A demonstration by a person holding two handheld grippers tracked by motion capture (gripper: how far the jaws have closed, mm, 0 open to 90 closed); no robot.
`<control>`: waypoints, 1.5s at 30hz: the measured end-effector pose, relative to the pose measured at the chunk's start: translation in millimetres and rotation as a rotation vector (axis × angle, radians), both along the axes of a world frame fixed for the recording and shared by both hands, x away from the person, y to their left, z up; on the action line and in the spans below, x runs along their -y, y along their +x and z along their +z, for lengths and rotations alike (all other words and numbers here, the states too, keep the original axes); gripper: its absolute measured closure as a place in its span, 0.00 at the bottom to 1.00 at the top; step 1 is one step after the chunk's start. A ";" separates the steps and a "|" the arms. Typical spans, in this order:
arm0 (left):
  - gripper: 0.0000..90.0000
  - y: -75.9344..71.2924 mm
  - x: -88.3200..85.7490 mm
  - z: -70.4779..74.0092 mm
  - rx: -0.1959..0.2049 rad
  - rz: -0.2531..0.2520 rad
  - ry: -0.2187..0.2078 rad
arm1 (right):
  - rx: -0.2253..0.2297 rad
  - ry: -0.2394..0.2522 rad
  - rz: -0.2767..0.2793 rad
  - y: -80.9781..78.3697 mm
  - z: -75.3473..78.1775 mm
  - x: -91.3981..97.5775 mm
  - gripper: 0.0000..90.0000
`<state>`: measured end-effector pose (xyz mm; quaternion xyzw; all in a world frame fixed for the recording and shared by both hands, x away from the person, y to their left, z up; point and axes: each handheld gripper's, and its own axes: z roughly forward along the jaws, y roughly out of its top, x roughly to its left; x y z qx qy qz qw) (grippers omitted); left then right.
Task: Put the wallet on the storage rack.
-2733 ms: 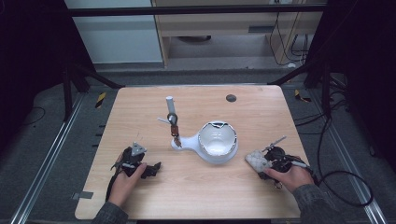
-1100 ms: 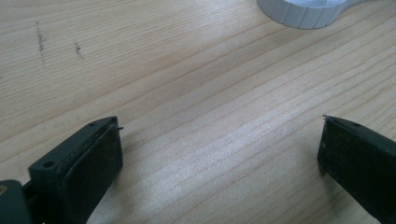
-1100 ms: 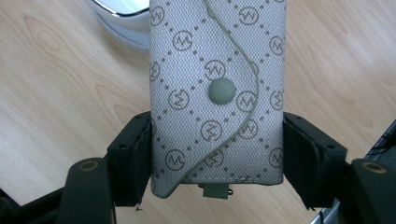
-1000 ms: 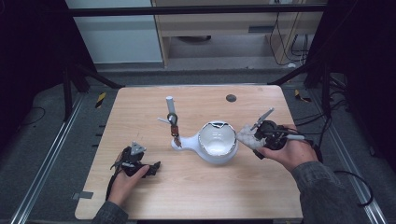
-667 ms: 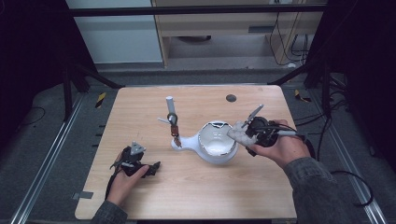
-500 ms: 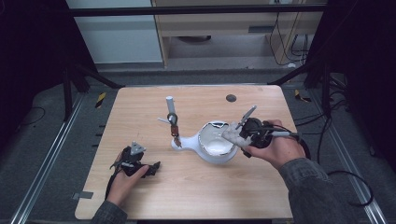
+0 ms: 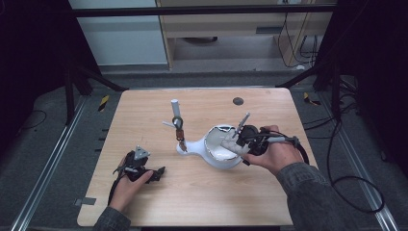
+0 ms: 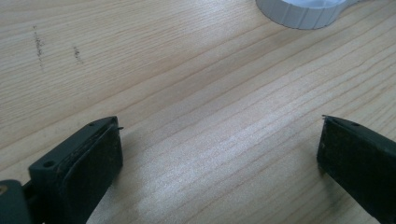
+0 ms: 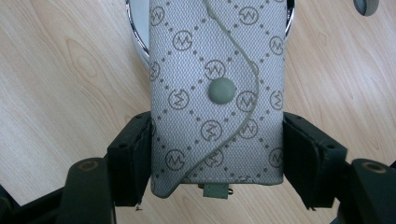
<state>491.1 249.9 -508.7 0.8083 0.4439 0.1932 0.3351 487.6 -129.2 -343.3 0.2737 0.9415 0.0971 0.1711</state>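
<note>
A grey patterned pouch point(image 9: 217, 93) with a snap button sits between the jaws of my right gripper point(image 9: 217, 154), which is shut on its lower end. In the high view the pouch point(image 7: 230, 143) hangs over the right rim of a white round dish point(image 7: 216, 155), with my right gripper point(image 7: 239, 140) held in a hand just right of it. The dish's chrome rim point(image 9: 135, 44) shows behind the pouch. Near the table's front left my left gripper point(image 7: 155, 173) rests on the wood; its jaws stand wide apart with nothing between them point(image 8: 219, 154).
The dish joins a white base with an upright post point(image 7: 175, 109) and a small clip at mid-table. A ribbed white edge point(image 8: 303, 11) lies ahead of the left jaws. A small dark disc point(image 7: 238, 101) lies at the back. Dark frame rails flank the wooden table point(image 7: 202, 202).
My right gripper has carried the pouch leftward from the table's right side to above the dish's rim. The left gripper has stayed where it was.
</note>
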 end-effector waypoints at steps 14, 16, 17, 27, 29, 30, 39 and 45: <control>0.00 0.2 -0.2 0.0 0.001 -0.003 0.001 | -0.018 -0.009 0.018 -0.6 -2.6 -9.2 0.35; 0.00 0.2 -0.2 -0.1 0.001 -0.003 0.000 | -0.026 -0.017 0.020 -0.8 -5.6 -12.4 0.35; 0.00 0.2 -0.2 -0.1 0.001 -0.003 0.000 | -0.026 -0.017 0.020 -0.8 -5.6 -12.4 0.35; 0.00 0.5 -0.4 0.1 0.000 -0.007 0.002 | -0.059 -0.071 0.033 7.5 -14.1 -31.7 0.35; 0.00 0.5 -0.4 0.1 0.000 -0.007 0.002 | -0.066 -0.082 0.029 11.1 -15.6 -35.1 0.35; 0.00 0.5 -0.5 0.1 0.000 -0.008 0.002 | -0.067 -0.090 0.032 12.5 -15.9 -35.8 0.35; 0.00 0.6 -0.6 0.1 -0.001 -0.010 0.002 | -0.087 -0.118 0.028 19.1 -19.9 -42.1 0.35; 0.00 0.7 -0.6 0.1 -0.001 -0.012 0.002 | -0.094 -0.129 0.022 23.7 -21.9 -45.1 0.35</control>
